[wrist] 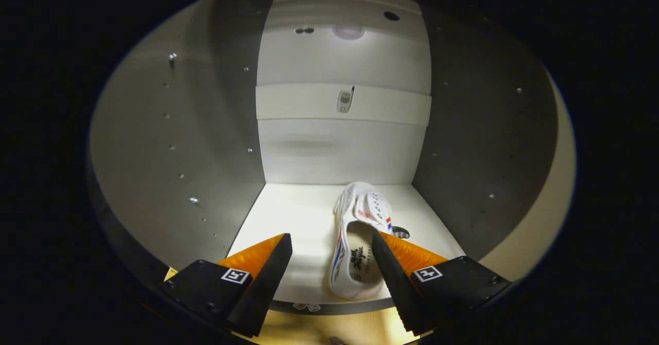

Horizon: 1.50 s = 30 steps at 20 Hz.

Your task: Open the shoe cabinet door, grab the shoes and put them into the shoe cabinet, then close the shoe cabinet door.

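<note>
A white shoe (355, 242) with red and blue stripes rests on the white floor (293, 216) of the open shoe cabinet, toe toward the back wall and heel at the front edge. My gripper (332, 244) is open at the cabinet mouth. The shoe lies between the fingers, close to the right finger (391, 273), whose tip overlaps the shoe's opening. The left finger (267, 278) stands well apart from the shoe. Nothing is pressed from both sides.
The cabinet's grey side walls (195, 144) close in left and right, with rows of small peg holes. A white rail (309, 103) crosses the back wall with a small fitting (345, 100). The cabinet floor has free room left of the shoe.
</note>
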Each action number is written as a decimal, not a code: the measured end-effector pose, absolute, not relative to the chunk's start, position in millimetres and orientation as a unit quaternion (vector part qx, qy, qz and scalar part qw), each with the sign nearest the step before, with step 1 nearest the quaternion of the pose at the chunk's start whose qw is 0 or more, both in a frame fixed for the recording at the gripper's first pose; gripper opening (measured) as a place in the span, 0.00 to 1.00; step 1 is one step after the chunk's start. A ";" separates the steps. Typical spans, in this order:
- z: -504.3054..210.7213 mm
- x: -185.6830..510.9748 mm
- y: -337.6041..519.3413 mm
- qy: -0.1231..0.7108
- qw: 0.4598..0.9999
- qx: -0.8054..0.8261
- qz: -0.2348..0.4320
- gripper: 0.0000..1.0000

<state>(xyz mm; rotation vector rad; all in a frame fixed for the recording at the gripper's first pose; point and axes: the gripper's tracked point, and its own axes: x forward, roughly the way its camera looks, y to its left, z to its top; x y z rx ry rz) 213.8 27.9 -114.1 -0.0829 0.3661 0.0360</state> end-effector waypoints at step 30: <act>24.9 -186.7 -124.1 0.007 0.999 -0.022 0.027 0.98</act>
